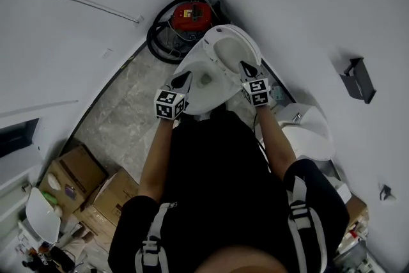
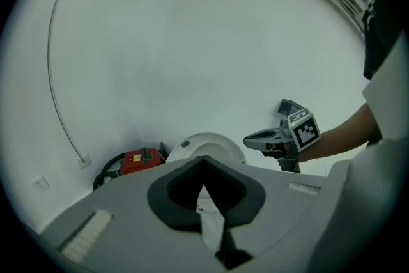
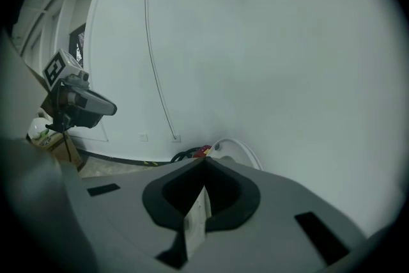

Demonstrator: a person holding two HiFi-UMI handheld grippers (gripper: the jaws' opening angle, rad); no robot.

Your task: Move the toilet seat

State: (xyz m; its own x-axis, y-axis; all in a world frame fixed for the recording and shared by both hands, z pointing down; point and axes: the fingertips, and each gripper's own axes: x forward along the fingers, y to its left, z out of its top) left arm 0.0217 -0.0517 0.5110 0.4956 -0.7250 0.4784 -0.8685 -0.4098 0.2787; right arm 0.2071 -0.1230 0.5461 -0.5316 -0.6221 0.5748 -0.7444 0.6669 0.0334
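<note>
left tongs [image 2: 203, 162] shut, white toilet seat [image 2: 206, 145] raised

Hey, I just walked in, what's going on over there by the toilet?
A person stands over a white toilet with a two-jaw gripper in each hand. The left gripper and the right gripper are both shut with nothing held, one above each side of the bowl. The toilet seat looks raised, leaning back toward the wall. A red machine with a black hose sits on the floor behind it.
</note>
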